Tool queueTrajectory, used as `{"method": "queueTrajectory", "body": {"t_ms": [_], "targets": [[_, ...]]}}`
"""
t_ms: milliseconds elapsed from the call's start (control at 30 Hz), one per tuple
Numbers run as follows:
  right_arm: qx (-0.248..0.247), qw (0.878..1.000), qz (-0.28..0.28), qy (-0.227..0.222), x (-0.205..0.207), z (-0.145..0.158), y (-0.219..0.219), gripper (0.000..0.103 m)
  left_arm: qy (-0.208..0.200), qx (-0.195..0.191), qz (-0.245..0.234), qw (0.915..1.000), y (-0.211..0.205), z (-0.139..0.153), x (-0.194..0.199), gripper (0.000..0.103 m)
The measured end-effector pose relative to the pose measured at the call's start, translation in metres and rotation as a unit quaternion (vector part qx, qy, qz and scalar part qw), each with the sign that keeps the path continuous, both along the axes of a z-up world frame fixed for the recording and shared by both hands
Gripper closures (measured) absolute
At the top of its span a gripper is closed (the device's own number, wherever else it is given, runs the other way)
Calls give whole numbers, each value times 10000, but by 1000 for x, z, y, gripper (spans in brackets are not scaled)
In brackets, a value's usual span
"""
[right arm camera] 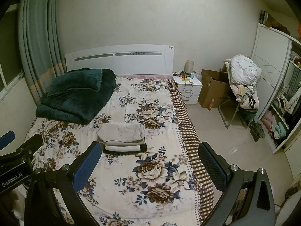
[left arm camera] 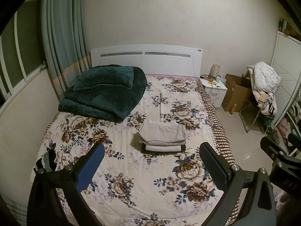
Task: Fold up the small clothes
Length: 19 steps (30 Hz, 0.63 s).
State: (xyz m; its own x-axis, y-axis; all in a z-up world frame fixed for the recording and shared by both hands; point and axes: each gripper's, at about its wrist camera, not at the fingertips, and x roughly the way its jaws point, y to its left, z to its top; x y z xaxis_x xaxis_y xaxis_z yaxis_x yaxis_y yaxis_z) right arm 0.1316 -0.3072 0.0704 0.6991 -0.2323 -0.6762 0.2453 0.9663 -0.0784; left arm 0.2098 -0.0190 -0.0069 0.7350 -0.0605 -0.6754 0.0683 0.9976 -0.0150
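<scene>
A stack of folded small clothes (left arm camera: 162, 138), beige and white over a black piece, lies in the middle of the floral bed sheet (left arm camera: 131, 179); it also shows in the right wrist view (right arm camera: 122, 137). My left gripper (left arm camera: 152, 162) is open and empty, held above the bed, short of the stack. My right gripper (right arm camera: 150, 160) is open and empty, above the bed's right part, the stack just beyond its left finger. A small dark garment (left arm camera: 48, 160) lies at the bed's left edge.
A folded dark green quilt with a pillow (left arm camera: 105, 94) lies at the bed's head on the left. A white nightstand (right arm camera: 187, 88), a cardboard box (right arm camera: 212, 90) and a chair piled with clothes (right arm camera: 244, 81) stand to the right. An open wardrobe (right arm camera: 282, 113) is at the far right.
</scene>
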Motion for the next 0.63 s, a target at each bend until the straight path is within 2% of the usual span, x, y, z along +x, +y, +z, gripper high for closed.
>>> {"method": "queueTrajectory", "body": {"t_ms": [467, 633], "targets": [[19, 10000, 1, -10, -1, 1, 1, 0, -9, -4, 19, 10000, -1, 0, -2, 0], [27, 10000, 5, -6, -2, 1, 0, 0, -81, 38, 33, 10000, -4, 9, -1, 0]]}}
